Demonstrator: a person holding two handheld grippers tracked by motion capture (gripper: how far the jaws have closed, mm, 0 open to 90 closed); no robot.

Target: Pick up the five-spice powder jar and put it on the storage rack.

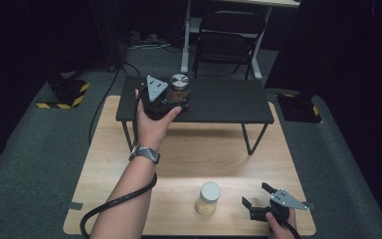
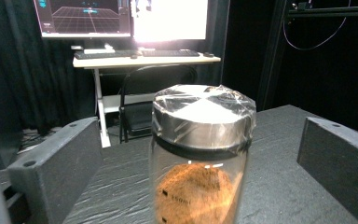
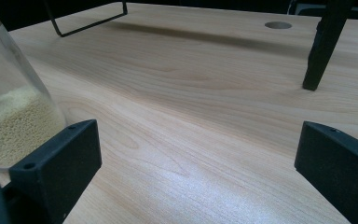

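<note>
Brown-powder jar (image 2: 200, 158) between wide-open left fingers (image 2: 56, 163); right fingers (image 3: 56, 158) wide, empty.

— What stood behind the light wooden table (image 1: 129, 164)?
— A black folding chair (image 1: 227, 42) sat under a white-legged desk (image 2: 144, 59), which carried a dark keyboard (image 2: 105, 54) and two lit monitors (image 2: 83, 17).

Bottom of brown-powder jar (image 2: 200, 163) cut off by lower edge of left gripper view; print on its glass too blurred to read. Beside that, pale-grain jar (image 3: 14, 107) cropped at left edge of right gripper view, lid out of sight. Shelf's far leg (image 3: 324, 44) cut at top.
</note>
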